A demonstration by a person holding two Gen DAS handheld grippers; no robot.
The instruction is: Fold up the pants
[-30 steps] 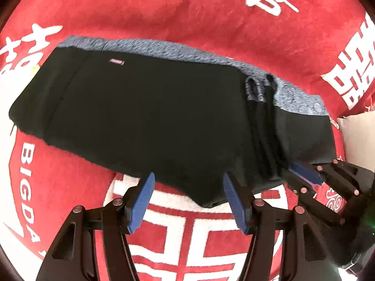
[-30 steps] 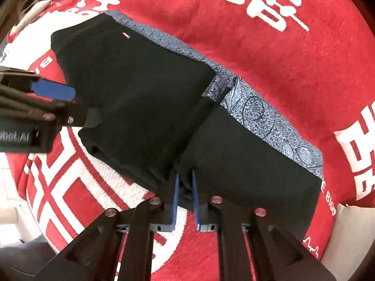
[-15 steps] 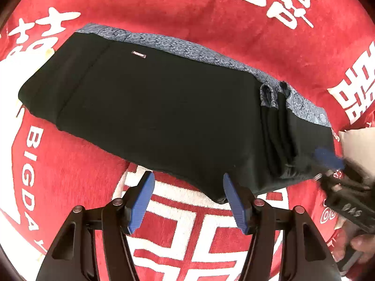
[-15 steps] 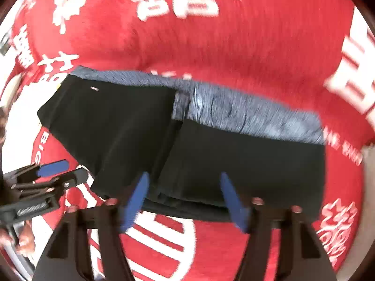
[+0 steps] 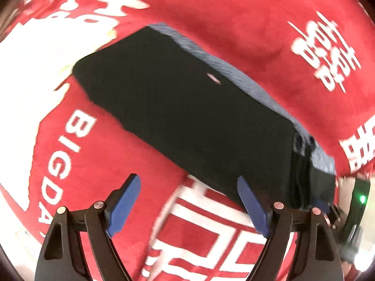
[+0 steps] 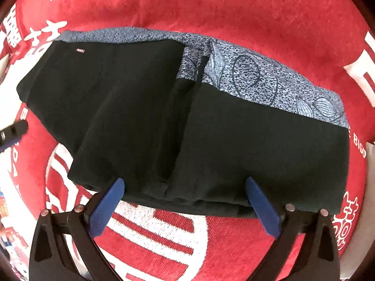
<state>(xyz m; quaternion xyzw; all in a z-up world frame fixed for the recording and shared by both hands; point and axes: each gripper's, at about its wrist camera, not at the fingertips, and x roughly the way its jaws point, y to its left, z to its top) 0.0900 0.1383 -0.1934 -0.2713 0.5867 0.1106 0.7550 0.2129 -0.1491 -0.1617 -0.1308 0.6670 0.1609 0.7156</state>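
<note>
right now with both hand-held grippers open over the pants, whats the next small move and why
Probably lift both away. The pants already lie folded flat on the red cloth, and the right hand-held gripper and the left hand-held gripper, whose jaws have just been opening, hold nothing.

— From my feed this looks like a home, a room where laundry gets sorted.

— What tells you that?

— I see a plush red blanket [image 6: 234, 11] with white characters [image 5: 325, 53] and the letters "BIGDA" woven in, spread as the work surface. Folded black pants [image 6: 164, 121] with a blue patterned waistband [image 6: 257, 79] lie on it. The edges are too blurred for me to read more.
</note>
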